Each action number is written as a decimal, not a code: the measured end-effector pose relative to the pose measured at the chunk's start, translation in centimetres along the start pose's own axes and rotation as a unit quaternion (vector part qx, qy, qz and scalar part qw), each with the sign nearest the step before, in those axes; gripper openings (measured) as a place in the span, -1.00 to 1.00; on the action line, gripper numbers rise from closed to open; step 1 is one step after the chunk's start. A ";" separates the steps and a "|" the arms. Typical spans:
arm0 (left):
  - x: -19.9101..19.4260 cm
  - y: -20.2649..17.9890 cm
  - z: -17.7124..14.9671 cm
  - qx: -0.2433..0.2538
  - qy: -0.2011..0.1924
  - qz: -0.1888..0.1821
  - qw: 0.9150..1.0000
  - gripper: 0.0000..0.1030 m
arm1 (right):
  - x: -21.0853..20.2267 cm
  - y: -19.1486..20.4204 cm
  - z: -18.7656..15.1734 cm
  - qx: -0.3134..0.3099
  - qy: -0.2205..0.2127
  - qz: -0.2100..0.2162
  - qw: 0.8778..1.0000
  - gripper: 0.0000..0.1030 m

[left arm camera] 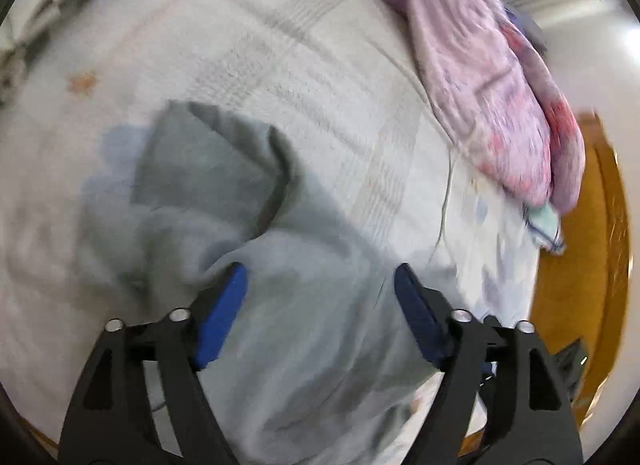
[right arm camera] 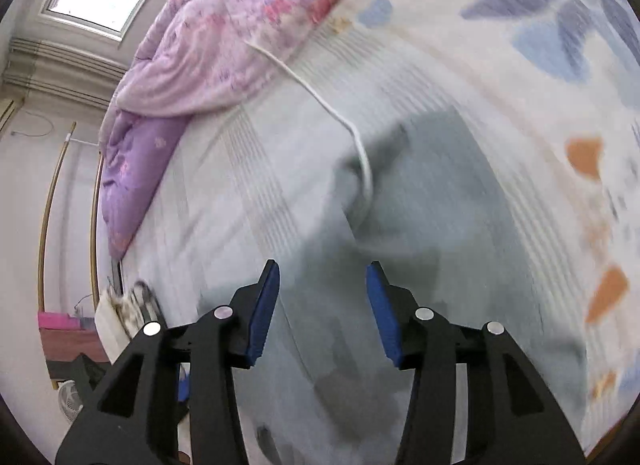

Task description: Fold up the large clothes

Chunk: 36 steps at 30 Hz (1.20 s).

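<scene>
left hand-held gripper (left arm camera: 320,277): released, jaws spread wide, nothing between the pads; I have it hovering over the grey garment (left arm camera: 248,249); one blue pad sits by a bunched ridge of cloth, contact unclear through blur.
right hand-held gripper (right arm camera: 322,273): also released, jaws apart, empty; same grey cloth straight ahead of and under its fingers.
garment location: lying on the bed (left arm camera: 280,57), rumpled, one flap already turned over ahead-left of my left gripper; runs from under both grippers forward.
why held so: my read is both grippers are set open above the near edge to pick grab points for the next fold; no grasp made yet.
white cord (right arm camera: 320,97): runs from the quilt side down onto the garment, just ahead of my right gripper; likely to snag or get folded in.
purple-pink quilt (right arm camera: 208,45): heaped ahead-left of the right gripper, well apart from the garment; limits spread room that way.
small striped cloth (left arm camera: 544,225): at the bed edge, right of left gripper, clear of the work.
blur: both views smeared, so fine detail is unreliable.
</scene>
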<state>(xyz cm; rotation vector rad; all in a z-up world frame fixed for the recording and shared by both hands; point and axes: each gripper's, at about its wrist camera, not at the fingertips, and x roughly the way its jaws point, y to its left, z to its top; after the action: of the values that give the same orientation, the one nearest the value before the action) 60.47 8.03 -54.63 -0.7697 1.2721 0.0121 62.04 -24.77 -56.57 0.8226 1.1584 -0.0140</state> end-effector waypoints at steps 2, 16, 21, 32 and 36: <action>2.0 -0.9 2.1 0.013 0.001 0.036 0.999 0.51 | 1.1 0.3 1.5 0.001 -0.006 -0.012 1.000 -0.14; 9.4 -0.9 5.4 0.037 0.097 0.119 0.988 -0.65 | 8.6 -2.2 4.4 0.018 0.097 0.040 0.994 -0.87; 4.1 -1.6 3.9 0.044 0.050 0.066 0.996 -0.69 | 4.4 -2.3 3.3 -0.011 0.083 0.074 0.994 -0.88; -7.0 0.2 -6.5 0.029 -0.008 -0.002 1.000 -0.69 | -7.3 -1.8 -4.2 -0.070 0.062 0.082 0.992 -0.88; -9.3 1.9 -11.5 0.039 0.007 -0.005 0.999 -0.69 | -10.8 -3.4 -9.0 -0.068 0.046 0.063 0.995 -0.88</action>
<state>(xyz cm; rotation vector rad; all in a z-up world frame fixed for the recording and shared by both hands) 46.89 7.19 -48.59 -0.7104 1.2755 -0.0504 48.75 -26.27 -51.06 0.7806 1.1791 0.2066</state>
